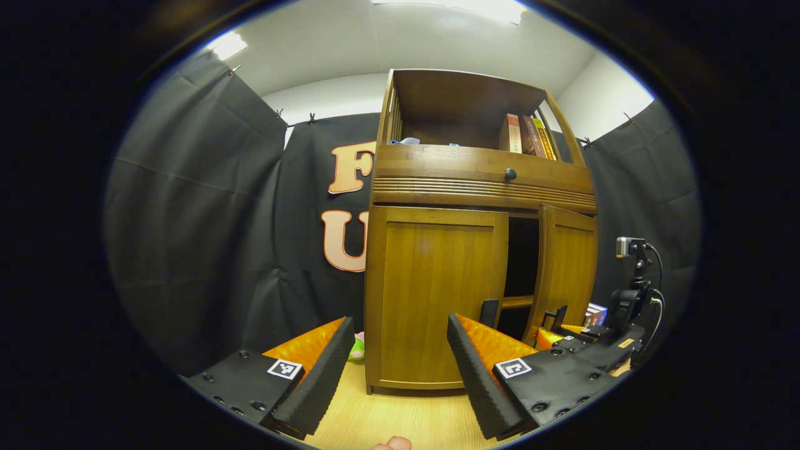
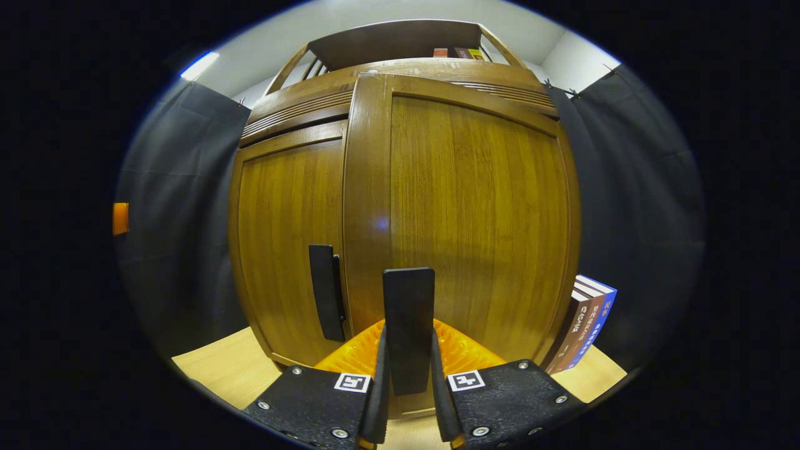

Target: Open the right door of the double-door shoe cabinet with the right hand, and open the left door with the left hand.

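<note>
Right gripper point(image 2: 409, 400) is clamping the flat black handle point(image 2: 409, 325) of the brown wooden right door point(image 2: 475, 219), which is standing partly open

In the right gripper view, both fingers are pressing on the two sides of this upright handle, and the door is swinging out in front of the brown wooden left door point(image 2: 287, 244), whose own black handle point(image 2: 326, 291) is sitting just beside the door edge. In the left gripper view, the left gripper point(image 1: 400, 369) is hovering with its fingers wide apart in front of the closed left door point(image 1: 437, 294) of the tall brown wooden shoe cabinet point(image 1: 481, 175); a dark gap is showing between this door and the right door point(image 1: 567, 262). The right gripper point(image 1: 556, 325) is appearing low at that door. Some books point(image 2: 584, 328) are standing on the pale wooden floor point(image 2: 219, 365) beside the cabinet
</note>
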{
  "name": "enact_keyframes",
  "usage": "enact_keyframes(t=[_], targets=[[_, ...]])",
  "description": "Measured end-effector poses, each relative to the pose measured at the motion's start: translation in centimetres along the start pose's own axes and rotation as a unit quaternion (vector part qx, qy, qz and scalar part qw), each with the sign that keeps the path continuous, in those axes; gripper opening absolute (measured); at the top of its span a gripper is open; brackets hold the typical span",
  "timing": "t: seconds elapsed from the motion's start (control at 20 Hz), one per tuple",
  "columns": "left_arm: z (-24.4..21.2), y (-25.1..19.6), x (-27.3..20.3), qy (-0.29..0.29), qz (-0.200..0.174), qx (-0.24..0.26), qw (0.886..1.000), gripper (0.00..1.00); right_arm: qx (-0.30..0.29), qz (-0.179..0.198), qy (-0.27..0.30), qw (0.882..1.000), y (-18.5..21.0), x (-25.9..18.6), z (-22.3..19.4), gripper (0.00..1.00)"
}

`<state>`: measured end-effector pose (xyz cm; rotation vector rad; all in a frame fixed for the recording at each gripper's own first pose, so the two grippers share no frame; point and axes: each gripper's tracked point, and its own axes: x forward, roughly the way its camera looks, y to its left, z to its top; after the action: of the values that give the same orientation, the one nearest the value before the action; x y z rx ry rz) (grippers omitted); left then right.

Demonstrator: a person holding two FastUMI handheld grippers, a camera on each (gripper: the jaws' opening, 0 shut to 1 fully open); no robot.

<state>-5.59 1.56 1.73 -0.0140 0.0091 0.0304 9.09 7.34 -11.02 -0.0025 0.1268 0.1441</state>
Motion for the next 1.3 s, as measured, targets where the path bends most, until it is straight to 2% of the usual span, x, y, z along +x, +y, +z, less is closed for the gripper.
enact_keyframes(t=[0.35, 0.4, 0.45, 0.5, 0.8, 0.85, 0.9, 1.1, 1.15, 1.2, 1.25, 1.3], targets=[[-1.2, -1.0, -0.2, 0.023, -0.001, -0.014, 1.000, 0.99, -0.002, 0.004, 0.015, 1.000, -1.2, -2.4, -0.6, 0.31], [-1.2, -1.1, -0.1, 0.024, -0.002, -0.017, 1.000, 0.97, -0.003, 0.006, 0.017, 1.000, -1.4, -2.8, -0.6, 0.21], [-1.3, -1.2, 0.1, 0.024, -0.002, -0.016, 1.000, 0.97, -0.002, 0.007, 0.020, 1.000, -1.5, -3.2, -0.7, 0.21], [-1.3, -1.4, 0.2, 0.022, 0.000, -0.012, 1.000, 0.97, 0.000, 0.008, 0.021, 1.000, -1.9, -3.9, -0.6, 0.31], [-1.0, -3.1, 1.1, 0.011, -0.004, -0.008, 1.000, 0.95, 0.013, 0.018, 0.028, 0.999, -3.7, -6.8, -0.7, 0.28], [-1.0, -3.4, 1.3, 0.009, -0.006, -0.010, 1.000, 0.95, 0.012, 0.017, 0.031, 0.999, -4.2, -7.3, -0.6, 0.19], [-1.1, -3.7, 1.4, 0.008, -0.008, -0.011, 1.000, 0.95, 0.013, 0.015, 0.032, 0.999, -4.6, -7.8, -0.7, 0.27], [-1.1, -5.1, 1.7, 0.004, -0.018, -0.002, 1.000, 0.97, 0.019, 0.008, 0.033, 0.999, -6.4, -9.6, -0.8, 0.26], [-1.2, -5.3, 1.8, 0.002, -0.019, 0.001, 1.000, 0.97, 0.016, 0.009, 0.032, 0.999, -6.8, -9.9, -0.8, 0.35], [-1.3, -5.6, 1.8, 0.002, -0.022, 0.001, 1.000, 0.96, 0.014, 0.011, 0.033, 0.999, -7.0, -10.0, -0.8, 0.35], [-1.4, -6.0, 1.9, 0.003, -0.026, 0.000, 1.000, 0.95, 0.014, 0.012, 0.035, 0.999, -7.3, -10.2, -0.7, 0.33], [-1.5, -6.4, 2.0, 0.005, -0.030, -0.002, 1.000, 0.95, 0.012, 0.011, 0.037, 0.999, -7.6, -10.5, -0.8, 0.24]])
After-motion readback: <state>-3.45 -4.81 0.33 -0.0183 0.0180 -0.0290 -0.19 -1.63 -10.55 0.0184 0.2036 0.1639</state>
